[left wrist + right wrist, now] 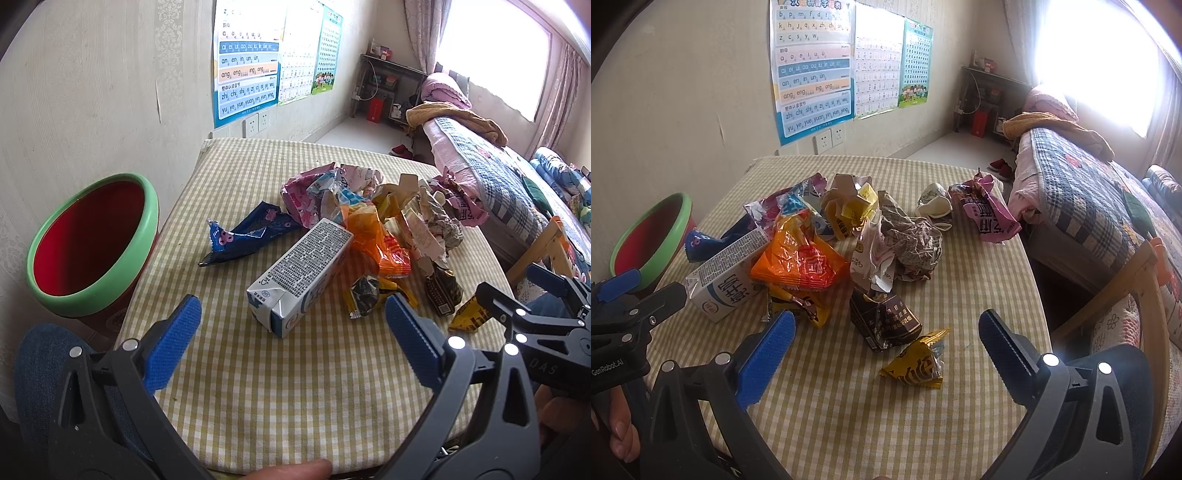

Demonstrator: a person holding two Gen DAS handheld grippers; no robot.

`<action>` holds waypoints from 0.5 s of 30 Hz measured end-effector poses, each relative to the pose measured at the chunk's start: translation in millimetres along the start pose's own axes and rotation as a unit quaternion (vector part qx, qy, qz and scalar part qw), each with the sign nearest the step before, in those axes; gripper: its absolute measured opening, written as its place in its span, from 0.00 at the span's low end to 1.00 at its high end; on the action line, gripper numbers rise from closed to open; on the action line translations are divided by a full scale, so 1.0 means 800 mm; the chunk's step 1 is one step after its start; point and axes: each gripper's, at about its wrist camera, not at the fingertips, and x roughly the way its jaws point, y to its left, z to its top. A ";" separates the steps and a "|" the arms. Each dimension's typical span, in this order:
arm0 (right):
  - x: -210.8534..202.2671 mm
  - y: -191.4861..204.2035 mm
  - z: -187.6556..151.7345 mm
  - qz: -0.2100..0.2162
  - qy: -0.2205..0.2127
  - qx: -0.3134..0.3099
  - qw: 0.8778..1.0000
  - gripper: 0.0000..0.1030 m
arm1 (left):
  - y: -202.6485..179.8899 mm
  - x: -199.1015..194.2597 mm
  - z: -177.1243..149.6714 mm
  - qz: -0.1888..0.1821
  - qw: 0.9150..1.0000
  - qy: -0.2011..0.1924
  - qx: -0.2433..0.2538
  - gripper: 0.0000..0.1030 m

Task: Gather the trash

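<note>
The left hand-held gripper (293,326) hovers over the checked surface (295,387) with its blue pads spread wide and nothing between them; the white milk carton (301,275) lies just ahead. The right hand-held gripper (886,341) is equally wide open and empty, with the yellow wrapper (916,363) and dark crushed box (884,321) just beyond its tips. Behind them sits the trash pile (849,229). The green-rimmed bin (88,240) stands beside the surface's left edge, its visible red interior empty.
</note>
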 end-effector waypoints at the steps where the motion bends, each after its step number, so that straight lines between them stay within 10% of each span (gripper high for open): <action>1: 0.000 0.000 0.000 0.000 0.000 0.001 1.000 0.93 | 0.001 0.000 0.000 0.000 1.000 0.000 0.000 0.95; 15: 0.000 0.000 0.001 0.000 -0.001 0.002 1.000 0.93 | 0.000 0.001 -0.001 0.000 1.000 0.000 0.000 0.95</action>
